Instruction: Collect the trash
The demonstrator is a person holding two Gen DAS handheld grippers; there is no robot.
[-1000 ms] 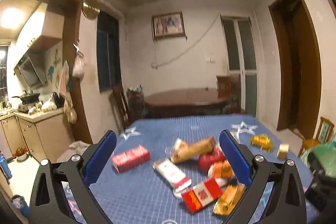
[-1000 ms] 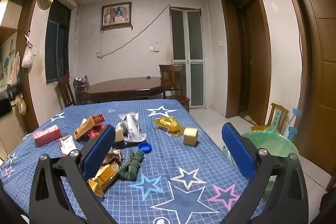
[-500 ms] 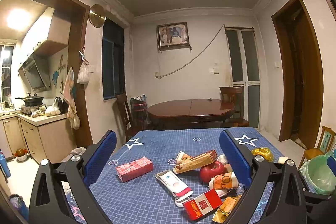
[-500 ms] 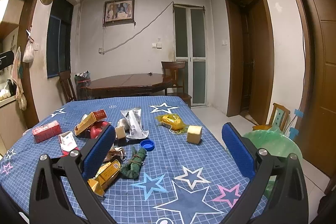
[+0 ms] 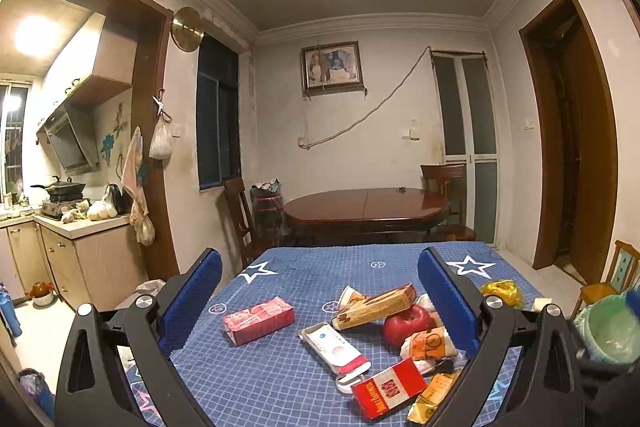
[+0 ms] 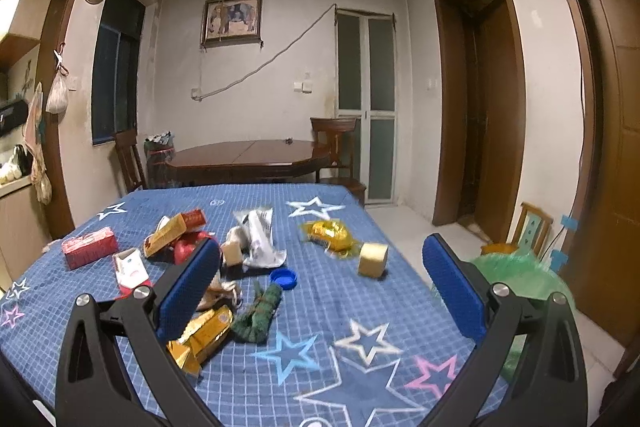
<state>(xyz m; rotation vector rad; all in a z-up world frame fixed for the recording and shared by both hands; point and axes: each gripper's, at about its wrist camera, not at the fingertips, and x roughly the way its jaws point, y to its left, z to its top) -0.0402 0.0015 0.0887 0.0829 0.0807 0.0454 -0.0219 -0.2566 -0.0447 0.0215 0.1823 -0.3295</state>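
Trash lies scattered on a table with a blue star cloth [image 5: 304,275] [image 6: 360,347]. In the left wrist view I see a pink carton [image 5: 259,320], a white pack [image 5: 334,347], a long tan box [image 5: 376,306], a red apple [image 5: 408,323] and a red cigarette pack [image 5: 388,388]. The right wrist view shows a gold wrapper [image 6: 202,337], a green bundle [image 6: 258,315], a blue cap [image 6: 283,279], a yellow bag [image 6: 330,233] and a tan block [image 6: 373,259]. My left gripper [image 5: 320,301] and right gripper [image 6: 322,291] hover open above the table, holding nothing.
A bin lined with a green bag [image 6: 516,279] [image 5: 606,327] stands off the table's right edge. A dark wooden table [image 5: 366,207] with chairs is behind. A kitchen counter [image 5: 76,227] lies to the left, and doors [image 6: 480,99] to the right.
Both cameras have tilted up and drawn back a little, so more ceiling shows and the trash sits lower in view. Both grippers stay open.
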